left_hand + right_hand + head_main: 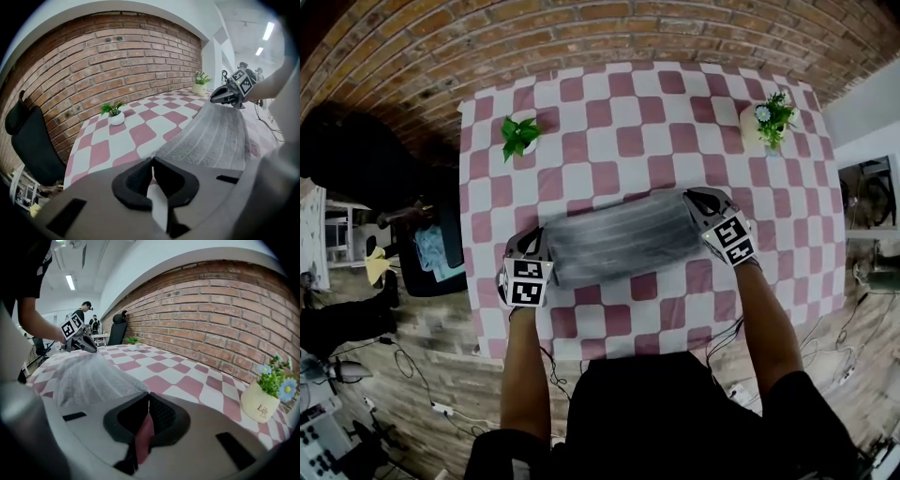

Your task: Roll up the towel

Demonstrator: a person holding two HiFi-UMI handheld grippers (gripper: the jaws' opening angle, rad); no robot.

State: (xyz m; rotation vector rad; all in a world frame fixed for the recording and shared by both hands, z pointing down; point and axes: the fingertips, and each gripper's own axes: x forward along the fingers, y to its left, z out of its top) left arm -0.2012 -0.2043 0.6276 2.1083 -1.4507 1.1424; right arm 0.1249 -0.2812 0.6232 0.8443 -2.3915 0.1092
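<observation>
L gripper (151,161): we see jaws pinching towel (619,236) end.
R gripper (148,397): jaws pinching opp. end.
Towel: stretched betw. both over checked table (609,103).

The grey striped towel (623,236) appeared motion-blurred in the head view. Its corners were hidden inside the left gripper (546,248) and right gripper (692,200). Distant people (86,310) were unresolvable.

One towel (619,236); two grippers: left gripper (544,242), right gripper (694,199); two potted plants (519,137) (769,119); one table (600,122).
</observation>
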